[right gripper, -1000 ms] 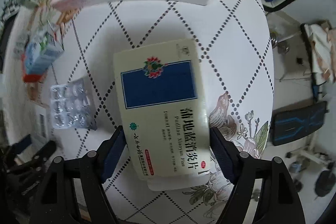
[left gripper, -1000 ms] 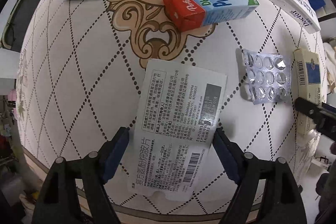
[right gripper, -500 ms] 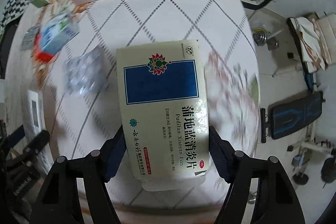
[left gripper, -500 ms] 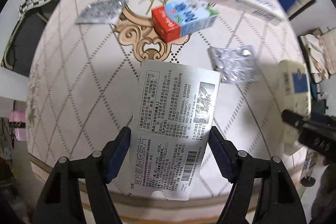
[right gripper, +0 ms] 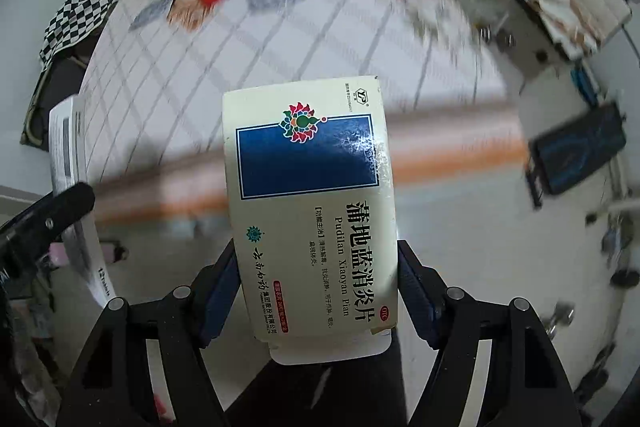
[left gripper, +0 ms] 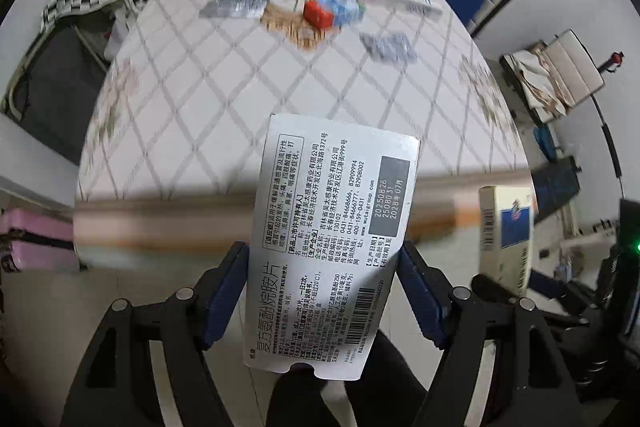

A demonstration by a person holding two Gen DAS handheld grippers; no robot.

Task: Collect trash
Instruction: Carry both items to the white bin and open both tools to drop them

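Two boxes were held clear of the worktop [left gripper: 192, 99]; the grey printed medicine box [left gripper: 332, 239] was clamped between the left gripper's [left gripper: 322, 291] fingers [left gripper: 224, 291]; the cream-and-blue medicine box [right gripper: 312, 211] was pinched between the right gripper's [right gripper: 316, 291] fingers [right gripper: 218, 297]; both boxes were seen over the worktop's near edge and the floor; further cartons and blister packs were left on the worktop, blurred.

Two claw-held medicine boxes [left gripper: 328, 239], one milk carton [left gripper: 332, 11] (blurred), two blister packs [left gripper: 234, 7].
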